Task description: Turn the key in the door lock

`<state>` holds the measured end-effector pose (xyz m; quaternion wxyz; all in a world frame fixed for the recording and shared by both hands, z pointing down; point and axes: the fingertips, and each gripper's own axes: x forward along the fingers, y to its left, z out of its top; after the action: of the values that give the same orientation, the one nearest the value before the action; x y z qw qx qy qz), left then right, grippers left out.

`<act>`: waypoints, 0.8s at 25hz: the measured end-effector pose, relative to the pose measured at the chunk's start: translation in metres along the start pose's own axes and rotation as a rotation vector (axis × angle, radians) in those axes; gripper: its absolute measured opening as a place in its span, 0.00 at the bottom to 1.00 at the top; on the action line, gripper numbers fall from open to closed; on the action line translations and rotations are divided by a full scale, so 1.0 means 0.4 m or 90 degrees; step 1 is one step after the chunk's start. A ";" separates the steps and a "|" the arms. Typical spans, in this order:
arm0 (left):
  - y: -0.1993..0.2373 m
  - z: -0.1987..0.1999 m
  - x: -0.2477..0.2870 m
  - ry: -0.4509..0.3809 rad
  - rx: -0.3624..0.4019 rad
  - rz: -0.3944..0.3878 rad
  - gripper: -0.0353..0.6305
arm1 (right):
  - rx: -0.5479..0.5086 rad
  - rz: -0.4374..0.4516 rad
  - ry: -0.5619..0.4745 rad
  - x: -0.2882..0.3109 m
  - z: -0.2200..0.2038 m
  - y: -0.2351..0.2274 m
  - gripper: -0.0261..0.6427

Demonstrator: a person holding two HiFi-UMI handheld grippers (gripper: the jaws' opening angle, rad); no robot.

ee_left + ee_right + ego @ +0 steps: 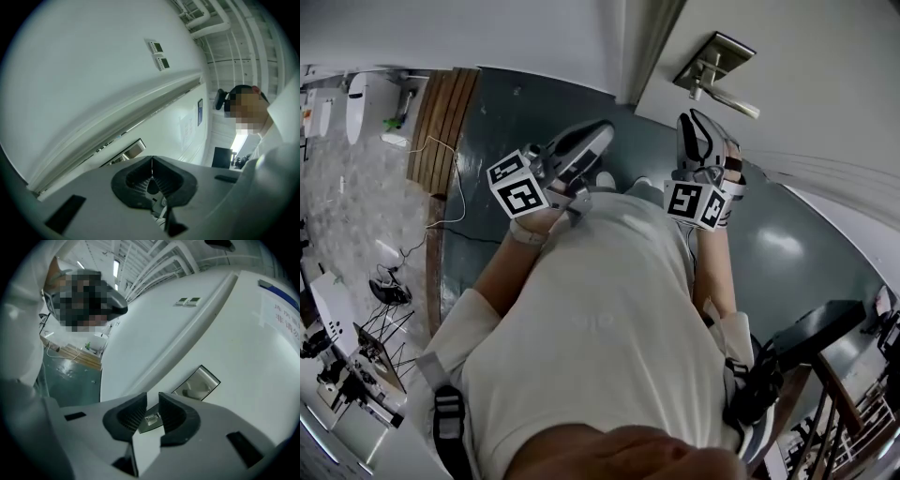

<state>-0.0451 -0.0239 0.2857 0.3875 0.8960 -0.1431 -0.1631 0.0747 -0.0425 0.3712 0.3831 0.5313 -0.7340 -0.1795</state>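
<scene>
The white door (806,56) stood ahead. The left gripper (152,161) had its 2 jaws pressed together, empty. The right gripper (152,401) held its jaws slightly apart, framing the metal lock plate (151,419) near the lever handle (199,383). Any key was too small to tell.

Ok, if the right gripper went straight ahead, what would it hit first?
Probably the metal lock plate on the door, framed between the right gripper's open jaws; depth is unclear.

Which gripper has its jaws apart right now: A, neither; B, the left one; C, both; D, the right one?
D: the right gripper shows a gap between its jaws, with a silver metal plate seen through it; the left gripper has its jaws meeting.
</scene>
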 end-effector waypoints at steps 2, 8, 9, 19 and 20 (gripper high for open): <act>0.006 -0.003 0.000 0.000 -0.002 0.008 0.07 | -0.021 -0.007 0.017 0.022 -0.031 0.010 0.14; 0.047 -0.046 0.005 0.016 -0.014 0.037 0.07 | -0.054 -0.041 0.058 0.095 -0.120 0.028 0.15; 0.054 -0.056 0.005 0.019 -0.019 0.042 0.07 | -0.063 -0.050 0.062 0.106 -0.133 0.030 0.15; 0.113 -0.126 -0.006 0.025 -0.078 0.080 0.07 | -0.127 -0.109 0.086 0.218 -0.251 0.035 0.18; 0.122 -0.125 -0.013 0.022 -0.082 0.081 0.07 | -0.128 -0.113 0.088 0.235 -0.257 0.039 0.19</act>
<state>-0.0359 -0.0216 0.3552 0.4563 0.8611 -0.1821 -0.1313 0.1288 -0.1082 0.4823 0.4665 0.5639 -0.6345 -0.2486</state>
